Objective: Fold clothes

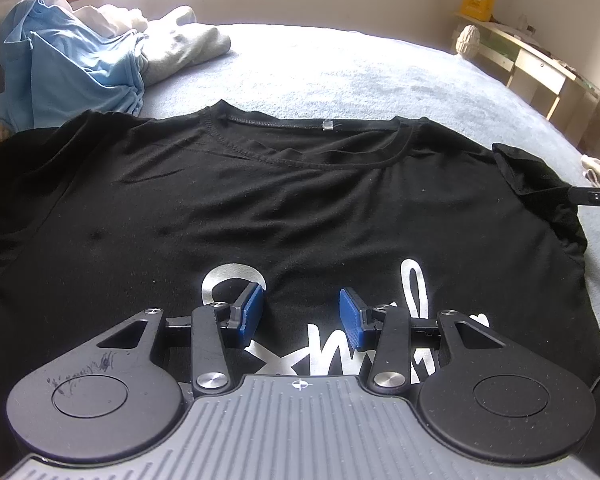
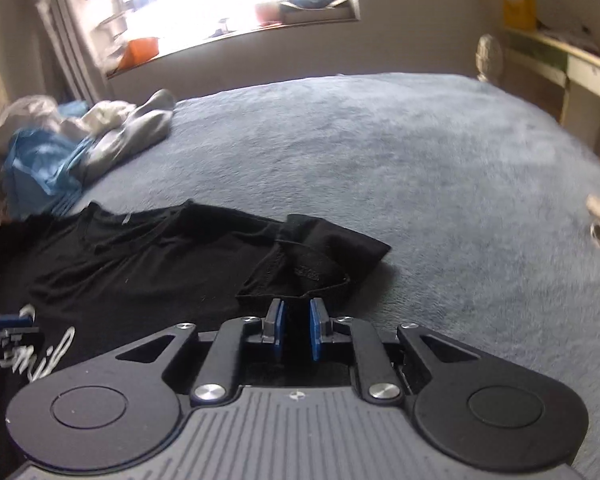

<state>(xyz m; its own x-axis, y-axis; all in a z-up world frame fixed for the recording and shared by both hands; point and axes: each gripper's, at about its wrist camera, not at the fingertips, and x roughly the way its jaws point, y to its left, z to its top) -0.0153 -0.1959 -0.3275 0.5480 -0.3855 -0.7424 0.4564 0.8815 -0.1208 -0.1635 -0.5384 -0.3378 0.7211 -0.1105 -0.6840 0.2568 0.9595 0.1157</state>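
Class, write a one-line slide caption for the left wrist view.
Open left gripper hovers over a black T-shirt spread flat on a grey bed.

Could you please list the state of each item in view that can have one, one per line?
Black T-shirt: spread flat on the bed, front up, not yet folded.
Right sleeve: bunched, turned in over the shirt's edge.
Left claw: open, empty, over the white print.
Right claw: narrowly parted, at the sleeve hem; grip unclear.
Blue garment: crumpled in a heap.
Grey garment: crumpled, unfolded.
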